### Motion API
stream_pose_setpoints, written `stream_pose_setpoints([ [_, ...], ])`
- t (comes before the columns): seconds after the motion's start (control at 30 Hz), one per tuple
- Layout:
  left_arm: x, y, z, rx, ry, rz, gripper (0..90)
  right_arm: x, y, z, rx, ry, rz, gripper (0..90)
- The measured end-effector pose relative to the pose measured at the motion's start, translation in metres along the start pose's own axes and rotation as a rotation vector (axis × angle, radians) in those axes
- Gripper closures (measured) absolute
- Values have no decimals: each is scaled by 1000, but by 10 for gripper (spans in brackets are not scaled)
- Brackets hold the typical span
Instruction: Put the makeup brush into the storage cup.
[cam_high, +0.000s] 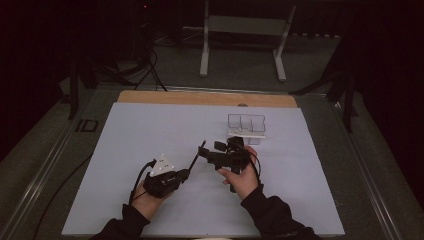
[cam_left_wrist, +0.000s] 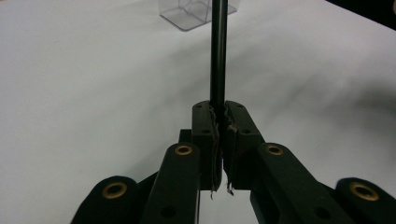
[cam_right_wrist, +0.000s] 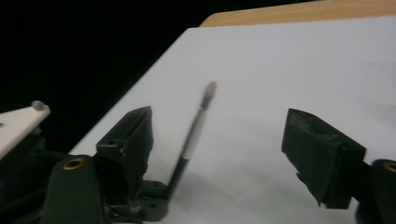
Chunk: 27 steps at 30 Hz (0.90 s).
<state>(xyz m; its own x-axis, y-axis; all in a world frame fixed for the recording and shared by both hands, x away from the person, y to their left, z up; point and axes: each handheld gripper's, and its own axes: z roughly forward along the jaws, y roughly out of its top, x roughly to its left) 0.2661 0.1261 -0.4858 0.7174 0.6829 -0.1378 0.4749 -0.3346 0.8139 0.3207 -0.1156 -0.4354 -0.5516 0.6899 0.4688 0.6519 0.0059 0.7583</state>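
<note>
From above, the room around me is dim, nearly black past the table's far edge, and the white sheet (cam_high: 150, 150) takes a flat, bluish-grey light. My sleeves and hands sink into shadow at the bottom. Along my left gripper (cam_left_wrist: 219, 116) the sheet glares to near white, the black rod (cam_left_wrist: 218, 51) stands sharp, and the clear box (cam_left_wrist: 198, 11) behind it is soft. A faint shadow lies at the right edge there. Along my right gripper (cam_right_wrist: 217, 140) the picture is smeared: the brush (cam_right_wrist: 196, 130) and the jaws blur, and the left side falls to black.
</note>
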Motion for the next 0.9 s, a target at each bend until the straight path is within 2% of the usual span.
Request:
stream_pose_setpoints([
  [0.13,0,0,0,-3,-5,-2,854,-4,-1,6,13,29,48,337],
  [0.23,-1,0,0,-2,-5,0,854,-6,-1,9,37,28,82,485],
  [0.3,-2,0,0,1,1,9,854,-5,-1,11,54,26,87,571],
  [0.43,-3,0,1,6,-2,13,854,-5,-2,12,61,44,104,664],
  [0.47,-3,0,1,9,1,16,854,-6,-2,12,63,48,110,712],
  [0.53,-3,0,1,10,0,16,854,-7,-2,12,66,55,119,727],
  [0.57,-3,0,1,14,-6,17,854,-7,-2,13,75,64,127,800],
  [0.67,-4,0,3,21,-6,14,854,-5,-3,12,71,86,116,825],
  [0.77,-4,0,6,30,-26,0,852,2,-3,11,65,91,88,842],
  [0.87,-3,0,6,33,-41,-10,842,8,-3,10,57,80,50,845],
  [0.9,-3,-1,6,25,-44,-17,805,9,-3,10,55,81,40,846],
])
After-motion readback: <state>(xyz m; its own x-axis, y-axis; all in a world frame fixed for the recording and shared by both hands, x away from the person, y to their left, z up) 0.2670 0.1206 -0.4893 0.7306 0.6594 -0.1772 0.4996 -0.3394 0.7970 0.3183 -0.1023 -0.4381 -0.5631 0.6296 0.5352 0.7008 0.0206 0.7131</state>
